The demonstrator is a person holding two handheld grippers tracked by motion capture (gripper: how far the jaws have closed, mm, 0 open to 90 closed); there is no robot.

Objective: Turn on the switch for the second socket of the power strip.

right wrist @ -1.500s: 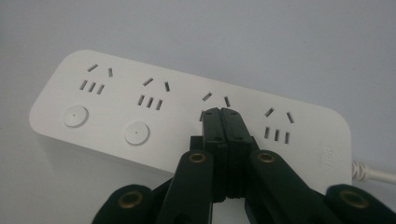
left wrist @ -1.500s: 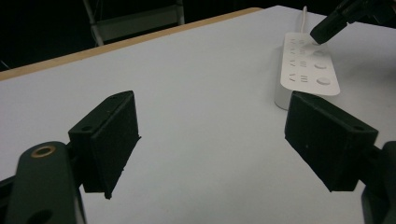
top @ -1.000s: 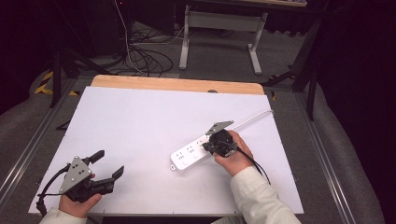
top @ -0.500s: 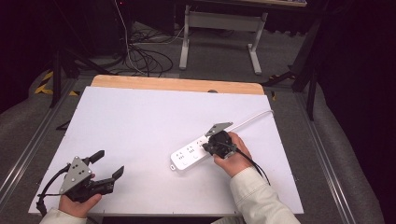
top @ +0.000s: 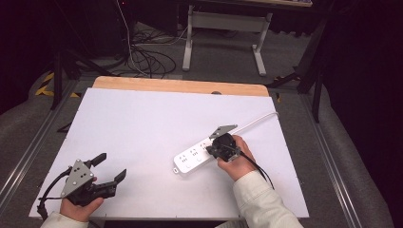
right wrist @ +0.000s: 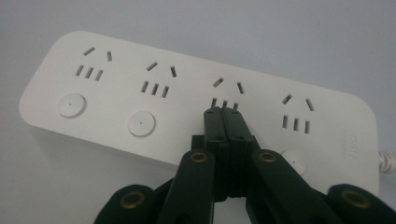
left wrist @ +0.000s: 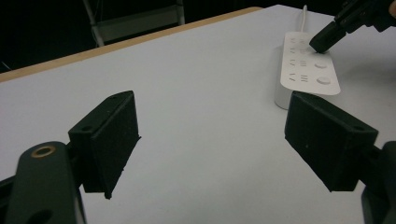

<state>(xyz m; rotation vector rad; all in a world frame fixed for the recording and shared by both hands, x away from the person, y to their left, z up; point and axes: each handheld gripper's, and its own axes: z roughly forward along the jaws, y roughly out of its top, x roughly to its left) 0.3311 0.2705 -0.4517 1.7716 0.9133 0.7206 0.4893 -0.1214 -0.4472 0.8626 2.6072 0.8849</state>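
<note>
- White sheeting is seen over the table (top: 142, 128), with a wooden edge at the far side; dark floor, cables and a stand lie beyond.
- Nearest, the left gripper (top: 107, 170) is held low at the near left corner, jaws spread wide and empty, well apart from everything else.
- Farther right, the right gripper (right wrist: 226, 114) is seen with jaws pressed together, nothing between them, its tip set over the third button row of the power strip (top: 195, 158).
- The strip lies flat, right of centre, its cord (top: 259, 118) trailing to the far right; it is judged rigid, light and smooth-sided, liable to slide; it is best clamped across its narrow width, clear of the buttons.
</note>
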